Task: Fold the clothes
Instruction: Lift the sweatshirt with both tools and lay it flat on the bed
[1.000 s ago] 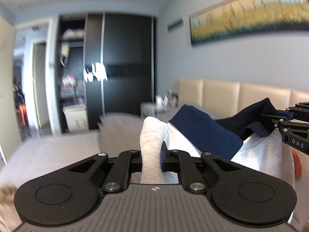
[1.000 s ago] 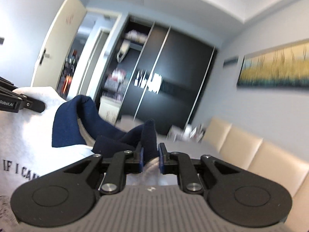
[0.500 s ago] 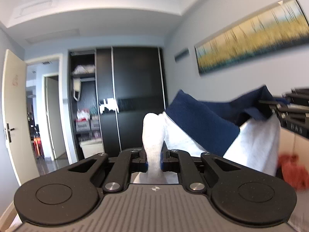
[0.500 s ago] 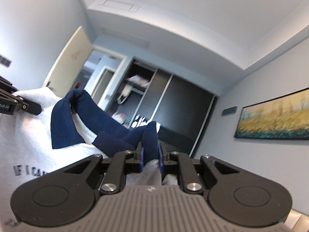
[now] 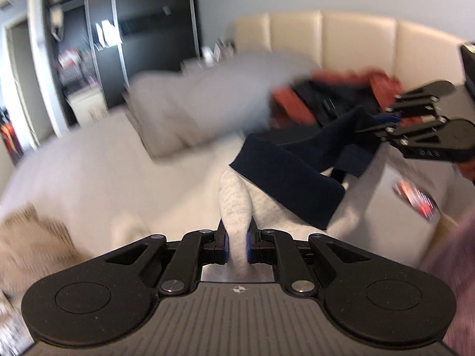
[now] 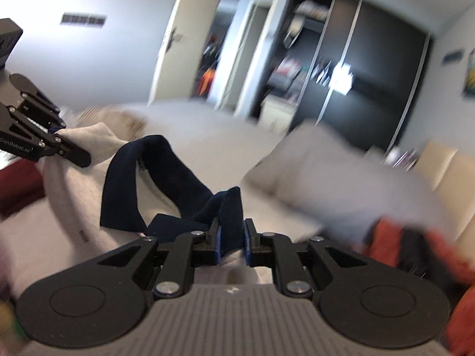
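Grey sweatshirt (image 5: 237, 204) with navy collar (image 5: 291, 175) hangs stretched between both grippers above the bed (image 5: 104, 160), long axis running lower centre to right edge. Left gripper (image 5: 237, 244) pinches grey fabric; right gripper (image 6: 231, 241) pinches navy fabric.

Wardrobe: we see dark sliding doors (image 6: 371, 95).
Headboard: we note cream padded panels (image 5: 350, 44).
Bed: pale cover (image 5: 98, 163), grey pillow (image 5: 190, 109).
Door: cream, ajar (image 6: 184, 41).

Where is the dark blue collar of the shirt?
In the left wrist view the collar hangs right of centre, strung between the left hand-held gripper and the right hand-held gripper, above the bed.
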Demonstrator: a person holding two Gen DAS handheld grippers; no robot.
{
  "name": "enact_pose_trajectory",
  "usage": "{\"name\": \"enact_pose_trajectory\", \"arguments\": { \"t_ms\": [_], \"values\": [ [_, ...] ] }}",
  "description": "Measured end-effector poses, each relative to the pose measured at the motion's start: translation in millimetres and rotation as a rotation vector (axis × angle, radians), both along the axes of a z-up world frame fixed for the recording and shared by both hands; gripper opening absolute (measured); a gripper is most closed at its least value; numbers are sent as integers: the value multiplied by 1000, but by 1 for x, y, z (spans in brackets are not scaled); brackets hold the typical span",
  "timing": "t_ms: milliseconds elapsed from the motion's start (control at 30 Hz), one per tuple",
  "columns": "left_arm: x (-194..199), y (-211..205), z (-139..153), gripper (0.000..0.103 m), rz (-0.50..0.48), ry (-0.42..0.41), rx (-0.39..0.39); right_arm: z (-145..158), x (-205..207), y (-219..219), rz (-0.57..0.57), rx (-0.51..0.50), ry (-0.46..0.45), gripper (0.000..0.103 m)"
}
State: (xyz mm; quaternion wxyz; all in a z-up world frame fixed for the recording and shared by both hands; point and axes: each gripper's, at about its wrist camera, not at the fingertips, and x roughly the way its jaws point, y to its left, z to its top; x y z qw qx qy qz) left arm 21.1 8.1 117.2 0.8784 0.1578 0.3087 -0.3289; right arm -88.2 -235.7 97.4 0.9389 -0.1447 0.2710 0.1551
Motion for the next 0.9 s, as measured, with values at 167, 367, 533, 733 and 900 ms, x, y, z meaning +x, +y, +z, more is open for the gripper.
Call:
{"name": "enact_pose_trajectory", "arguments": {
  "t_ms": [167,367,533,733,900],
  "values": [
    [-37,21,-55,8,-70,158,40,-62,-45,2,61,20,233,16],
    [-71,27,-111,14,-165,292,129,-106,-66,1,88,20,419,23],
    [-83,39,-119,18,-228,318,216,-116,-75,1,136,-26,493,42],
    [-90,44,-116,28,-335,260,314,-111,-78,2,176,-113,490,52],
    [-106,32,-126,50,-493,162,401,-112,-70,-5,175,-179,496,53]
  ]
}}
